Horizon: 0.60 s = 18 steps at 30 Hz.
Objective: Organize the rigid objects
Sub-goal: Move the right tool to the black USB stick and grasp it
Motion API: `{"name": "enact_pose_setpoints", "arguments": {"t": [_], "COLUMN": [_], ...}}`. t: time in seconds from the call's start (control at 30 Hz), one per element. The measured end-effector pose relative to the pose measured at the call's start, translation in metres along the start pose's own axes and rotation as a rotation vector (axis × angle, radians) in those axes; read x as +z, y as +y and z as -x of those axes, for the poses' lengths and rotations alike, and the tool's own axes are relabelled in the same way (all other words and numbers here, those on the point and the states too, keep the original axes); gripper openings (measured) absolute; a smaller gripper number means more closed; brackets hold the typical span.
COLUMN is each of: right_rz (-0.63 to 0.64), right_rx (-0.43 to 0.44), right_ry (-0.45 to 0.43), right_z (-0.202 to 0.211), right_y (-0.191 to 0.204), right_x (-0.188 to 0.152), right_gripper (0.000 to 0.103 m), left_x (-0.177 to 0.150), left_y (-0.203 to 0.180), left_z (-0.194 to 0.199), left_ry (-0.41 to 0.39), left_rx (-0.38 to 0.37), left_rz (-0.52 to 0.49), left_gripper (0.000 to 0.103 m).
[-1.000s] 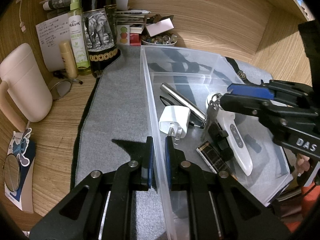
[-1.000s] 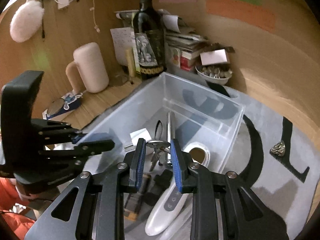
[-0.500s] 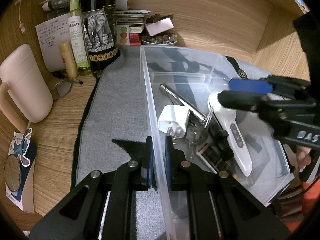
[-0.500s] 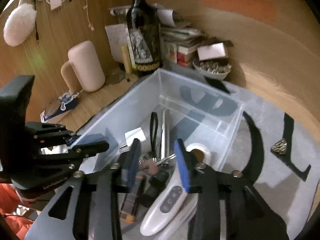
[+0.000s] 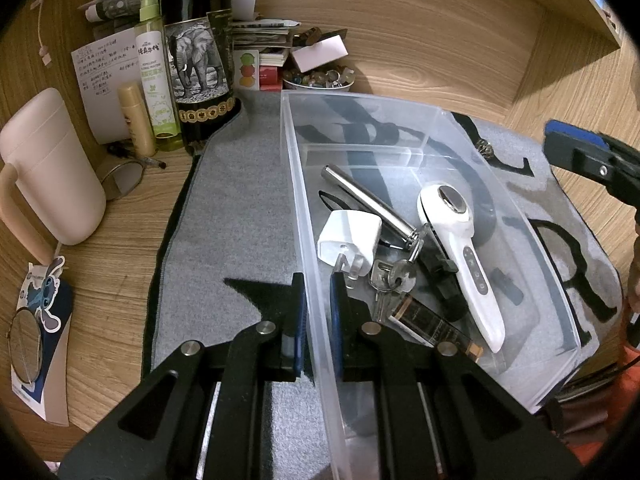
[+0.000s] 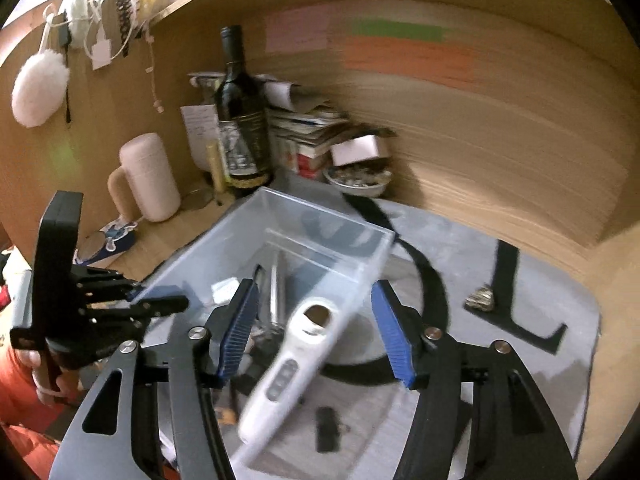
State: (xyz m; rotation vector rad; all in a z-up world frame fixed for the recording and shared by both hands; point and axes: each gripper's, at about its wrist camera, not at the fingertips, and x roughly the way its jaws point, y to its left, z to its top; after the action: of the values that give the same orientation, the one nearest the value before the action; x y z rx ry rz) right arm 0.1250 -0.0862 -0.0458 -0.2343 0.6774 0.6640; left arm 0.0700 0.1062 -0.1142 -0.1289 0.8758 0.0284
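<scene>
Left gripper (image 5: pixel 318 312): fingers clamped on the near-left wall of the clear plastic bin (image 5: pixel 304 216), one finger outside the wall, one inside.

Right gripper (image 6: pixel 316 332): jaws spreading apart, nothing pressed between the pads; it hangs above the bin's right side, and the view is motion-blurred.

Bin stands on a grey felt mat (image 5: pixel 232 208) on the wooden table (image 5: pixel 112 248). Contents, all lying on the bin floor:
- white plug adapter (image 5: pixel 350 236), near the left wall
- silver metal tube (image 5: pixel 372 204), lying diagonally
- bunch of keys (image 5: pixel 394 280), beside the adapter, touching the tube's lower end
- white handheld device (image 5: pixel 460 240), along the right half
- dark flat bar with gold print (image 5: pixel 434 328), nearest the camera

Outside the bin: dark wine bottle (image 5: pixel 198 60), pink mug (image 5: pixel 48 164), small metallic trinket (image 6: pixel 482 298) on the mat.
</scene>
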Motion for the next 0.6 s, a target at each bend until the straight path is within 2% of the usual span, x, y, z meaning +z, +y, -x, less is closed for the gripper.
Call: {"name": "enact_pose_setpoints", "arguments": {"t": [0.27, 0.6], "right_rz": [-0.045, -0.143], "right_rx": [-0.054, 0.02], "right_ry": [0.103, 0.231], "right_z": [-0.01, -0.037], "right_y": [-0.025, -0.035], "right_x": [-0.038, -0.084], "right_gripper": [0.055, 0.055], "left_x": [0.0, 0.0], "left_y": [-0.001, -0.001], "left_z": [0.0, 0.0], "left_ry": [0.0, 0.0], "left_rx": [0.001, 0.004], "left_rz": [-0.001, -0.003], "left_gripper": [0.01, 0.01]}}
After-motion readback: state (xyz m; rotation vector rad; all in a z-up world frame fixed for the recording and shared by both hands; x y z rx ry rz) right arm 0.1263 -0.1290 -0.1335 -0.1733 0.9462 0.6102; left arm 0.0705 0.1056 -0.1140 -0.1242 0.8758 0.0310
